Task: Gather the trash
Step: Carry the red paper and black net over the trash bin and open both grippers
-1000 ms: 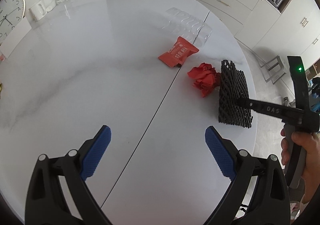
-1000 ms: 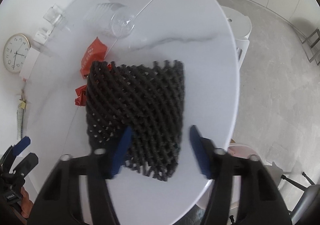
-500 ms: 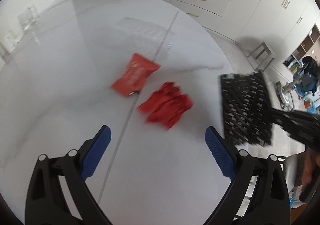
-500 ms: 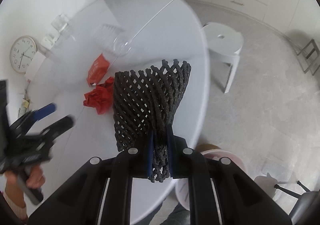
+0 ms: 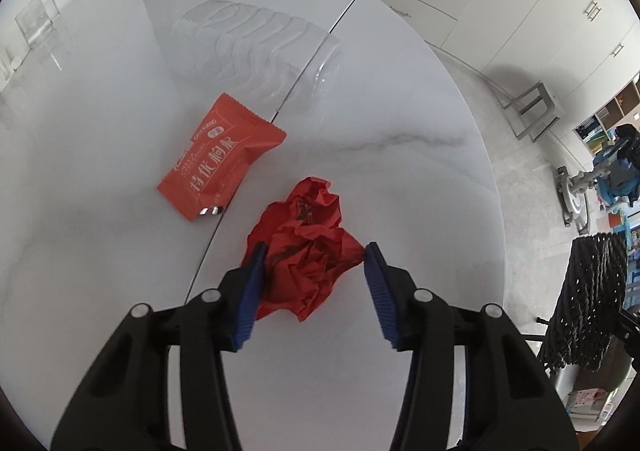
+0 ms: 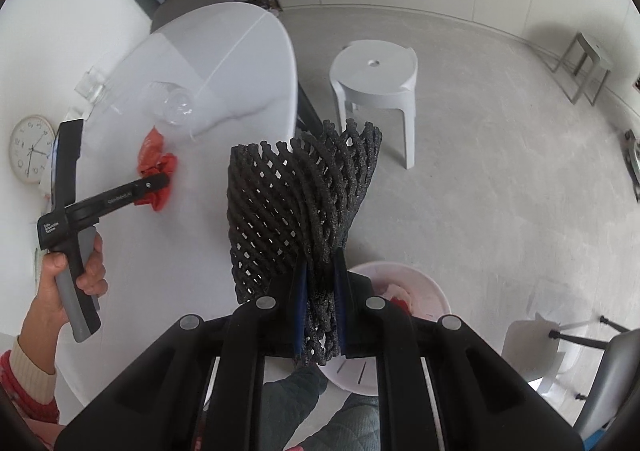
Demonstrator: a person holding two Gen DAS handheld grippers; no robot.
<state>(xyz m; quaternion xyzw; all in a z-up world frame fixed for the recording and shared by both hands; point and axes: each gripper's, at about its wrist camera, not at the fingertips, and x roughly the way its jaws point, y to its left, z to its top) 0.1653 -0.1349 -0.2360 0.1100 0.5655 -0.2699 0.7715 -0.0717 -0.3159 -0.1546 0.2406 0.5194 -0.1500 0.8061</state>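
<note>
While the right gripper (image 6: 319, 303) clamps the black foam net (image 6: 298, 207) off the table edge above a pink bin (image 6: 416, 291), left gripper (image 5: 314, 283) sits w/ jaws apart around the crumpled red paper (image 5: 308, 243) on the marble table (image 5: 400, 179); red snack wrapper (image 5: 220, 163) beyond, clear plastic bottle (image 5: 248, 43) farthest.

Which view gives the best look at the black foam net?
The right wrist view: the black foam net fills the frame centre, pinched in the right claw, so its whole lattice shows. The left wrist view catches only a strip of it at the right edge, past the table.
</note>
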